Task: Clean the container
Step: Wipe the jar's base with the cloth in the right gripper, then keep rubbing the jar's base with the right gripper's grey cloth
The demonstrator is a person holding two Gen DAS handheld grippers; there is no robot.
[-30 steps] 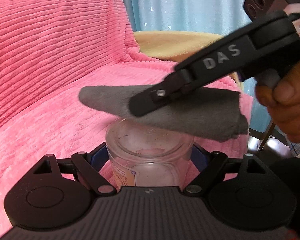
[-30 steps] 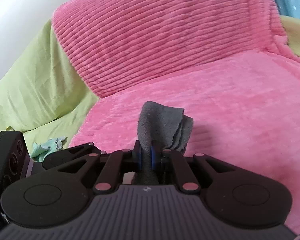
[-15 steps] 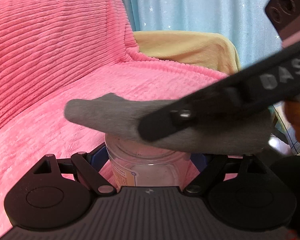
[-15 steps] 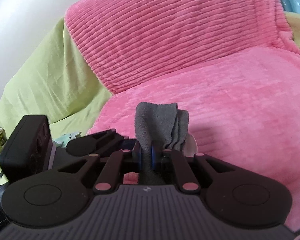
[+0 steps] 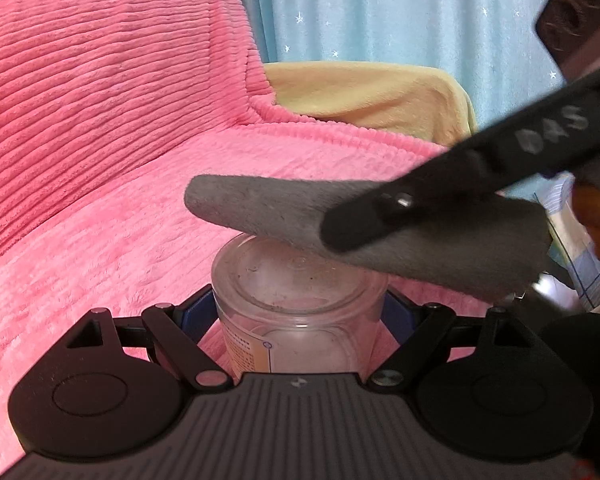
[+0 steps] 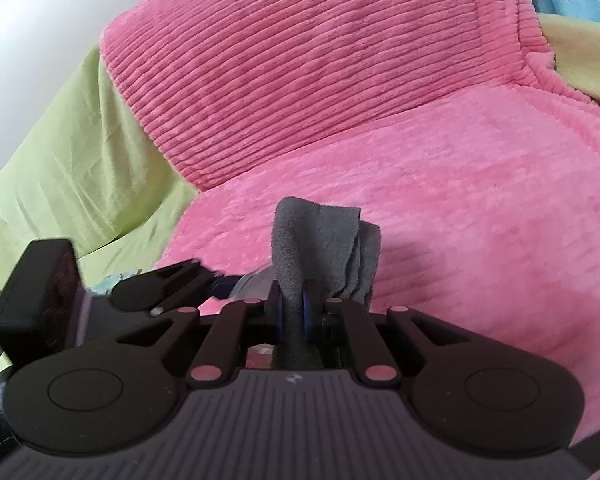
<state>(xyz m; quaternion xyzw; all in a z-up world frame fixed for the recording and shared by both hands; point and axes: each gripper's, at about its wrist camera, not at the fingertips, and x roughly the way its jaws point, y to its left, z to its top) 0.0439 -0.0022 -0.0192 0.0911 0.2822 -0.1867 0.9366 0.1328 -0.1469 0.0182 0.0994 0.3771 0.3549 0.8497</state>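
My left gripper (image 5: 298, 312) is shut on a clear plastic container (image 5: 296, 304) with a paper label, held upright with its open mouth up and dark specks inside. My right gripper (image 6: 292, 312) is shut on a folded grey cloth (image 6: 320, 240). In the left wrist view the cloth (image 5: 380, 232) lies across the far right part of the container's rim, with the right gripper's black finger (image 5: 440, 192) over it. In the right wrist view the left gripper (image 6: 168, 280) shows at lower left and only a sliver of the container (image 6: 252, 276) is visible.
A pink ribbed blanket (image 5: 100, 140) covers the sofa seat and back under both grippers. A yellow cover (image 5: 360, 92) and a blue star curtain (image 5: 380, 12) lie behind. A green sheet (image 6: 60, 160) is at the left in the right wrist view.
The cloth and right gripper have shifted to the right and tilted over the container's mouth, uncovering more of its near left rim. The container stays held in place.
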